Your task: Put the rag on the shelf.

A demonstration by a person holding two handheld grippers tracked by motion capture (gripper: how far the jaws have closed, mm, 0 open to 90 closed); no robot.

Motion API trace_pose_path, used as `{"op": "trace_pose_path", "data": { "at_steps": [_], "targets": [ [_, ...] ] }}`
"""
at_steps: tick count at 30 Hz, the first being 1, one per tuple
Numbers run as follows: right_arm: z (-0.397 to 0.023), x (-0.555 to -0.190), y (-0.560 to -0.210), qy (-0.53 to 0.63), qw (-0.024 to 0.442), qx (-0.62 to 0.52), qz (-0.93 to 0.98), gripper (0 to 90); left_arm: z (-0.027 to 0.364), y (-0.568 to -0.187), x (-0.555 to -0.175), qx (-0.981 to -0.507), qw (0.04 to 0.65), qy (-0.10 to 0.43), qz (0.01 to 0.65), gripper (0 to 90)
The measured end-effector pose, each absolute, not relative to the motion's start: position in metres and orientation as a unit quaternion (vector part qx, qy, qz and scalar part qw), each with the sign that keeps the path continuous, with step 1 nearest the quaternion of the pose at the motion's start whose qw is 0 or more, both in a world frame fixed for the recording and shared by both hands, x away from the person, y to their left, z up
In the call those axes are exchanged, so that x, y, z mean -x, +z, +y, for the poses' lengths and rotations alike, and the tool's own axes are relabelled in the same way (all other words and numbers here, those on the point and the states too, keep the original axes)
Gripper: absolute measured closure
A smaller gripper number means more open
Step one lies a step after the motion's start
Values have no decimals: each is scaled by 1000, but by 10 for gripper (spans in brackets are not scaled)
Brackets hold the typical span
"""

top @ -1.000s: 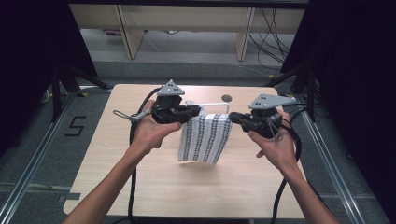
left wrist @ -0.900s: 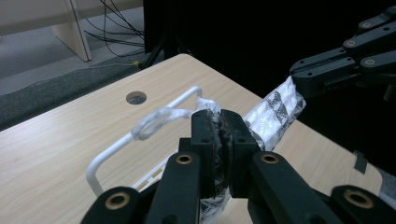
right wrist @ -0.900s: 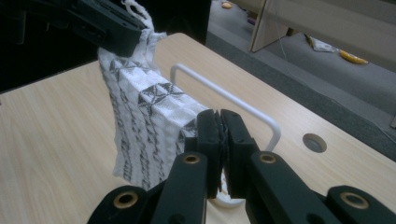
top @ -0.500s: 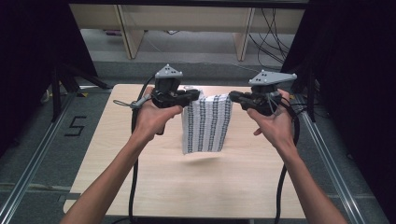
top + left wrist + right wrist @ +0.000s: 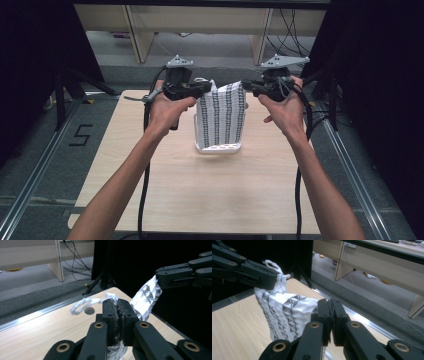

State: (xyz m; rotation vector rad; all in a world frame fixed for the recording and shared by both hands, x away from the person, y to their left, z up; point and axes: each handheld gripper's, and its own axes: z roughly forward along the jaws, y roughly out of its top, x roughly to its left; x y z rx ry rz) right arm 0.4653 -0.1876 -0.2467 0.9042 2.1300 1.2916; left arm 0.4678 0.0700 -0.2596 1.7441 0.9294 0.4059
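High view: I had the left gripper [image 5: 204, 89] and right gripper [image 5: 248, 87] each clamped on a top corner of the patterned white cloth [image 5: 220, 117], hanging mid-frame over the wooden table [image 5: 150, 170].

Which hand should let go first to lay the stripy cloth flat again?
Probably the left. Both tongs, left and right, are shut on the cloth's top corners, and it hangs down to the table. The left corner carries the loose white loop, which could snag if dragged.
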Motion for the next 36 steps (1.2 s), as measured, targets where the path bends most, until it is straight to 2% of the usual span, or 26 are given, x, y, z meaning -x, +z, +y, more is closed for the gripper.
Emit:
{"op": "trace_pose_path", "data": {
  "at_steps": [16, 29, 36],
  "targets": [
    [-178, -509, -244, 477, 235, -364, 765, 879, 70, -254, -509, -719, 530, 177, 413, 843],
    [-174, -545, -267, 463, 231, -402, 755, 877, 68, -278, -543, -697, 537, 153, 450, 836],
    [-169, -561, -284, 455, 228, -409, 757, 871, 69, -287, -550, -704, 524, 144, 457, 817]
  ]
}}
